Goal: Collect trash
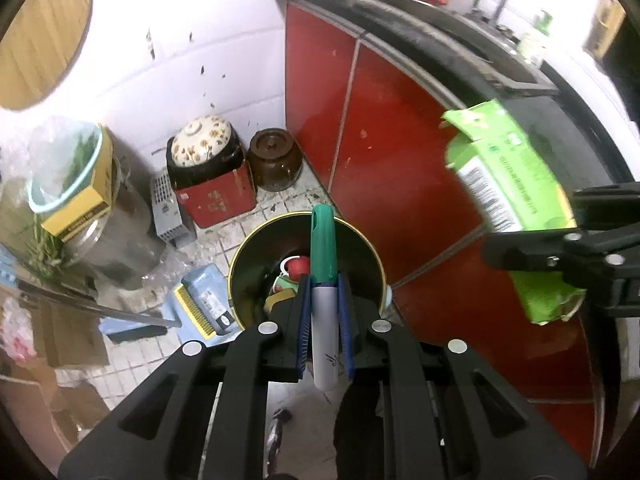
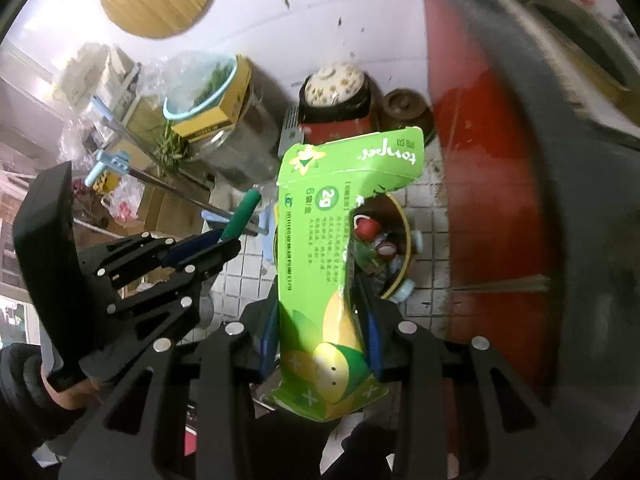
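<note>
Left wrist view: the bin (image 1: 306, 276) is half hidden by the marker (image 1: 323, 296) clamped in the left gripper (image 1: 324, 320); a carton (image 2: 332, 280) is pinched by the right gripper (image 2: 320, 344).

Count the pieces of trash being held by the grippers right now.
2. A green-capped marker is clamped in the left gripper above the trash bin; a flattened green carton is clamped in the right gripper.

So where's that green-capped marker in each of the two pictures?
Left wrist view: the marker sits centre, clamped in the left gripper, over the trash bin.
Right wrist view: it is left of centre, sticking out of that gripper.
Shared landmark: the floral-lidded pot.
</note>
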{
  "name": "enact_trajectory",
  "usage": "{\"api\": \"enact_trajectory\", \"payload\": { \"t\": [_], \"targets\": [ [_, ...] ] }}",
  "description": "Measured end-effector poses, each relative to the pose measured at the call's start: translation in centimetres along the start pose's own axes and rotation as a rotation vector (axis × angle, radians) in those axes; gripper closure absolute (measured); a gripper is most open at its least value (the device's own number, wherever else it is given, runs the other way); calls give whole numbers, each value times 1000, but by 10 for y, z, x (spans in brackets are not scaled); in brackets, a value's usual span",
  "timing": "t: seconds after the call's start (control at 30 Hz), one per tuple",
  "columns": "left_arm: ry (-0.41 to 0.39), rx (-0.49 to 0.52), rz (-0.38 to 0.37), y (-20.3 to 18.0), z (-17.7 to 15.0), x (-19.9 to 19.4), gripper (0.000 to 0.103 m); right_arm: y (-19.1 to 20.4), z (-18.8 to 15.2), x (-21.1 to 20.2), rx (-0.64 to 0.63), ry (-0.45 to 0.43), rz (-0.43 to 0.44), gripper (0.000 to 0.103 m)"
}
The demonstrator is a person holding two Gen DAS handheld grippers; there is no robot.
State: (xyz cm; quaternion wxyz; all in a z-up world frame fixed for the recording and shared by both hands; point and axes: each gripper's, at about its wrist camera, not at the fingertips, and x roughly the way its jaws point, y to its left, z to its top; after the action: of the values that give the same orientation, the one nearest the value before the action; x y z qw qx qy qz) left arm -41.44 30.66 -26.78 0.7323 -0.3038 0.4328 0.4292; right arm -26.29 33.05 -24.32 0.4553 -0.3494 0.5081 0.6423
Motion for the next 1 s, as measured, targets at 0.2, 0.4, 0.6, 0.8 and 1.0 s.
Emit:
{"api": "enact_trajectory", "payload": {
  "t": [0.2, 0.4, 0.6, 0.8, 1.0],
  "targets": [
    [28, -47, -38, 21, 2, 55, 90, -3, 37, 62, -23, 61, 0, 65],
    [49, -45, -63, 38, 5, 86, 78, -8, 59, 97, -36, 69, -6, 24],
    [35, -86, -33, 56, 6, 87, 20, -16, 62, 100, -19, 67, -16, 16],
    [31, -53, -24, 48, 14, 64, 20, -19, 49, 63, 0, 35, -26, 15],
    [13, 67, 5, 8, 30, 21, 13, -28, 18, -17, 59, -65, -84, 9]
  ]
}}
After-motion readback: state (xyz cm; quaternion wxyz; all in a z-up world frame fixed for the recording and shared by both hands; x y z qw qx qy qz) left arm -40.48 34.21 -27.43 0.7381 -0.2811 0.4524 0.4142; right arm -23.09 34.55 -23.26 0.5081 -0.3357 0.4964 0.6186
